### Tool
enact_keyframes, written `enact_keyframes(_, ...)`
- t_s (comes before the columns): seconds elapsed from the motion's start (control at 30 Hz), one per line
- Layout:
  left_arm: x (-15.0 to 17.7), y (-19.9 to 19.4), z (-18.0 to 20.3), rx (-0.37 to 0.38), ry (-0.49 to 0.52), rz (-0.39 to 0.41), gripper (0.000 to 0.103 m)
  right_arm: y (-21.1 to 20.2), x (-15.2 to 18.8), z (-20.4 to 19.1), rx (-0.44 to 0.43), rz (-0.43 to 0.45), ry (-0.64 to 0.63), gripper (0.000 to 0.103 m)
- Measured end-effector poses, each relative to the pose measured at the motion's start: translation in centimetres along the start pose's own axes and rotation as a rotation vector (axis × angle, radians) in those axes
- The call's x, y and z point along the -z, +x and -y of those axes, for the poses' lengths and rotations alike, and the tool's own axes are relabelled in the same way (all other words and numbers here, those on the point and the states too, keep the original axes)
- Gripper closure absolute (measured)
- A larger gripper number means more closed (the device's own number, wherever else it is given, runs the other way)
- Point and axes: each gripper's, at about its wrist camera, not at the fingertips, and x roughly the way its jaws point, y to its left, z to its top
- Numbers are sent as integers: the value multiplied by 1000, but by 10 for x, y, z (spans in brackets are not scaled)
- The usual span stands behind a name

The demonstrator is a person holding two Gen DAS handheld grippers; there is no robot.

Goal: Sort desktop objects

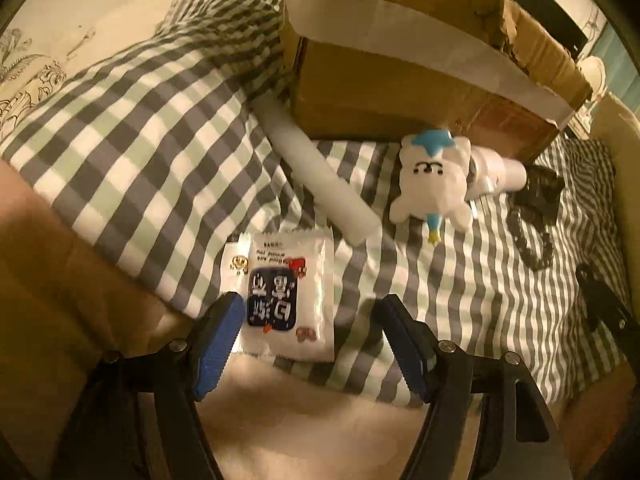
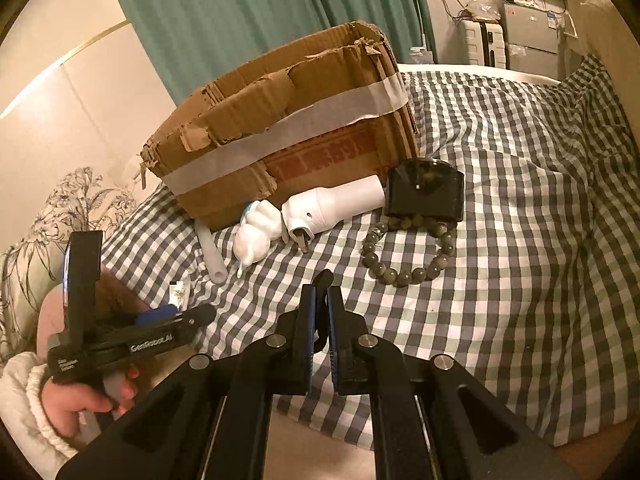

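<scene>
While the checked cloth (image 2: pixel 500 208) covers the whole work surface, the biggest thing on it is the box (image 2: pixel 280 128), torn along its top edge and banded with pale tape, standing at the back with a green curtain (image 2: pixel 248 12) behind it. Along the foot of the box lie the smaller things. A white tube (image 1: pixel 320 184) runs slantwise from the box's corner toward the packet. A white appliance (image 2: pixel 332 208) lies on its side just beside the box, its narrow end touching a black case (image 2: pixel 426 194). A white plush (image 1: pixel 434 182) with a blue tuft lies face up against the appliance. A bead bracelet (image 2: pixel 408 252) forms a ring just in front of the case.

Nearest the cloth's edge is a white packet (image 1: pixel 286 300) with a dark label, lying flat. The left gripper (image 1: pixel 310 336) hangs over it with its 2 jaws set wide apart; the left blue pad overlaps the packet's edge in the left wrist view, the other stands clear to the right, and neither presses on it. A hand (image 2: pixel 84 396) in a pale knitted sleeve holds that tool's handle. The right gripper (image 2: pixel 322 300) hovers above the cloth near the bracelet, its jaws closed together with nothing between them.
</scene>
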Motion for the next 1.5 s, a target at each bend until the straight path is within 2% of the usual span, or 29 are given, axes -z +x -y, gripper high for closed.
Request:
enact_keyframes(0.03,1,1,1,-7,7,1,29,0,0,0,-1,0,0,97)
enact_keyframes(0.07,2,2,2,-10,14,1,35,1,0,0,-3,0,0,97)
enact_keyframes(0.1,3,2,2,-15,19,0,52,2,0,0,-9,-4,2,97)
enact_keyframes(0.13,3,3,1,-24,17,0,64,3,0,0,-10,-7,3,97)
enact_keyframes(0.27,3,1,-6,10,-12,3,92,4,1,-1,-16,-16,1,97)
enact_keyframes(0.3,4,-1,-6,19,-13,8,95,4,1,-2,-16,-16,-1,97)
enact_keyframes(0.6,8,-41,-8,173,-25,136,99,-4,3,-5,-9,0,-7,97)
enact_keyframes(0.8,-3,-72,7,188,30,227,99,-19,-7,-14,-23,45,-21,97)
enact_keyframes(1.0,-22,-105,34,236,103,322,99,-30,-29,-25,-38,85,-56,97)
enact_keyframes(1.27,-79,-136,56,283,185,430,99,-43,-91,-43,-71,175,-128,97)
enact_keyframes(1.43,-131,-127,65,237,217,461,99,-27,-137,-52,-50,197,-170,97)
enact_keyframes(1.5,-148,-115,66,210,231,440,99,-13,-157,-54,-44,188,-178,97)
